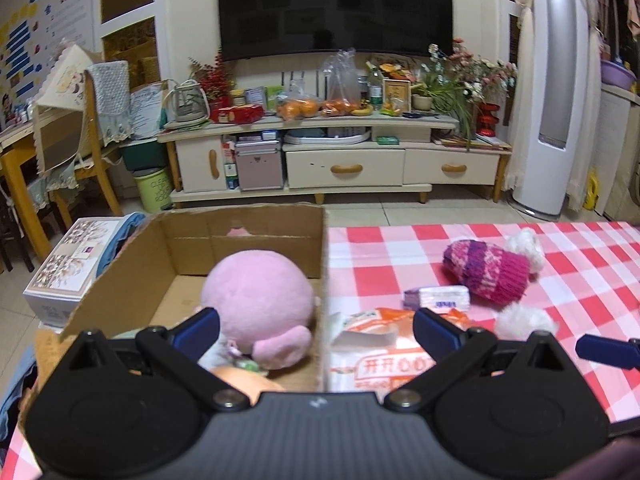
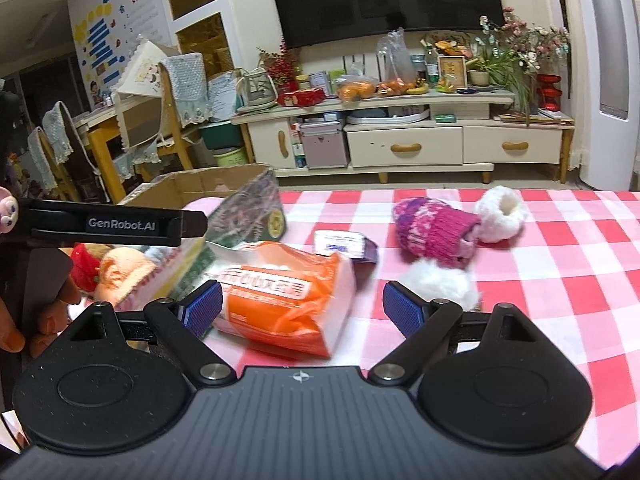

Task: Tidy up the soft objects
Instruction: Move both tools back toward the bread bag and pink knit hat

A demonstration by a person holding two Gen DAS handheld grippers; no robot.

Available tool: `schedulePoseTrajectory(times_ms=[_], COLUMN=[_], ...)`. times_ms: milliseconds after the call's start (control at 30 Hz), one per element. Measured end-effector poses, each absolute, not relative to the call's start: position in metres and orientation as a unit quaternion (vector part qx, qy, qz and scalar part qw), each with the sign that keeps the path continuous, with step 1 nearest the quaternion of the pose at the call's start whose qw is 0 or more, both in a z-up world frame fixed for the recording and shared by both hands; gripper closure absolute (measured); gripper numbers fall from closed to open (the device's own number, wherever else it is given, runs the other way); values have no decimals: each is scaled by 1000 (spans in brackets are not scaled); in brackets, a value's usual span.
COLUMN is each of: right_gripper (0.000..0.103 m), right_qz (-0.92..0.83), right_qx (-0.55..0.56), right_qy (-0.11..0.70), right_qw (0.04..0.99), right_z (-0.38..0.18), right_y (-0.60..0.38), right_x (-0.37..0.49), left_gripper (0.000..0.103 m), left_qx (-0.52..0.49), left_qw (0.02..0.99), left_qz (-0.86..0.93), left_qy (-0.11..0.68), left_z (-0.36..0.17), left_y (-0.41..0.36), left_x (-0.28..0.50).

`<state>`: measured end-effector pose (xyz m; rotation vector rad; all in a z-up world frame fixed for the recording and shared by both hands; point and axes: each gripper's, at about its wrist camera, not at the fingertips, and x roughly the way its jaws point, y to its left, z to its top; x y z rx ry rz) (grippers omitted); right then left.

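Jaws of both grippers stand wide apart and hold nothing. The left gripper hangs over the near right corner of the cardboard box; that box serves as landmark throughout. The box wall runs up between its fingers. The left finger is over the box interior, close beside the pink plush toy lying inside against the right wall. The right finger is outside the box, over the orange-and-white packet.

The right gripper is to the right of the box, above the checked tablecloth. The packet lies flat on the cloth just outside the box's right wall and fills most of the gap between these fingers; whether either pad touches it cannot be told. A small purple-edged pack lies just beyond the packet, farther from the camera. Right of that, well clear of the box, lies a pink-and-purple knitted hat with white fluffy pieces touching it.

Differences between views: only the left wrist view shows the box floor and the plush toy inside. Only the right wrist view shows the left gripper from the side as a black bar marked with lettering, a person's hand holding it, and an orange soft toy at the near end of the box. The left wrist view shows just one blue fingertip of the right gripper at its right edge.
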<state>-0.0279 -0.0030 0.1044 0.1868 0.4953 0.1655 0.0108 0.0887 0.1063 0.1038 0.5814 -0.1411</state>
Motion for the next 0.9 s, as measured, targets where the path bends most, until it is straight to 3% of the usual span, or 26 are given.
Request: schedulePoseTrajectory(times_ms=[900], right_gripper=[0], right_qz=[8], right_qx=[123], right_qy=[258], right_qw=[958], right_z=[67], right_y=[-50], right_x=[-17], left_gripper=[1], left_qx=[87], left_qw=[943], left_qz=[-125], left_qy=[296], left_z=[90], left_y=[30], left_x=[3])
